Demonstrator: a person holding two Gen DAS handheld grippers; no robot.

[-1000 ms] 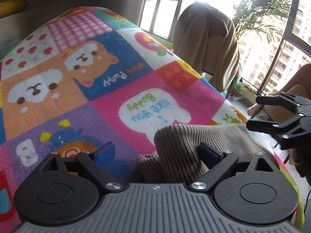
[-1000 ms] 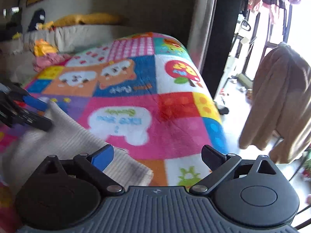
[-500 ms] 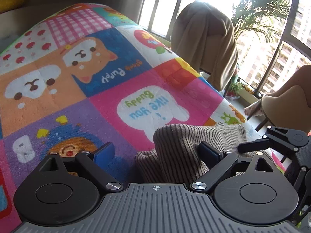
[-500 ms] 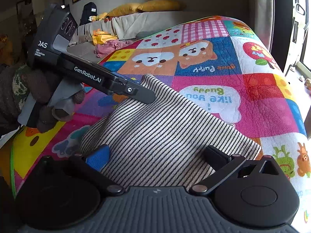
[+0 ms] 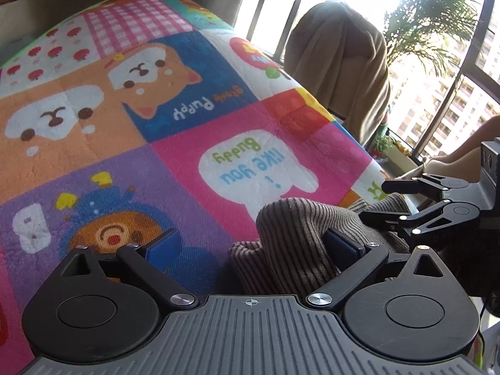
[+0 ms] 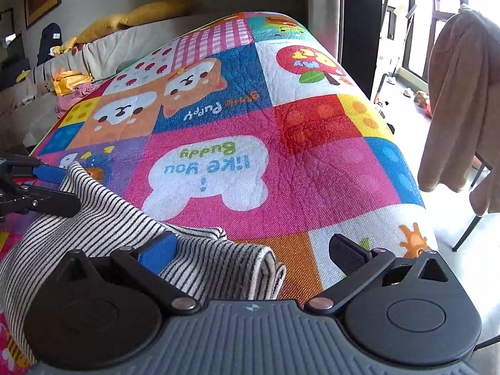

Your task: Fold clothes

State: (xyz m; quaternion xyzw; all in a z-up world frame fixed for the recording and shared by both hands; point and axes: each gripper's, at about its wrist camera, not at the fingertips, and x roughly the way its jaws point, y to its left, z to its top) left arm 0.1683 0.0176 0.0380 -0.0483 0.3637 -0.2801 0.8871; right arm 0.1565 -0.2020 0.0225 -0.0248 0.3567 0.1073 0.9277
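Observation:
A black-and-white striped garment (image 6: 125,234) lies bunched and partly folded on the colourful cartoon quilt (image 6: 312,162), near its front edge. In the left wrist view the garment (image 5: 297,237) looks brownish and rises as a hump between my fingers. My left gripper (image 5: 253,243) is open, its right finger against the cloth. It also shows in the right wrist view (image 6: 47,187), at the garment's far left edge. My right gripper (image 6: 256,250) is open, its blue left pad resting over the folded edge. It also shows in the left wrist view (image 5: 403,200), at the garment's right end.
A chair draped with a tan garment (image 5: 343,72) stands beyond the bed's right side by the windows. Yellow pillows (image 6: 140,15) and a pile of clothes (image 6: 72,87) lie at the head of the bed. The quilt's edge drops off at right.
My right gripper has swung right and dropped to the garment's folded near edge. The left gripper has stayed at the cloth's left end, both open throughout.

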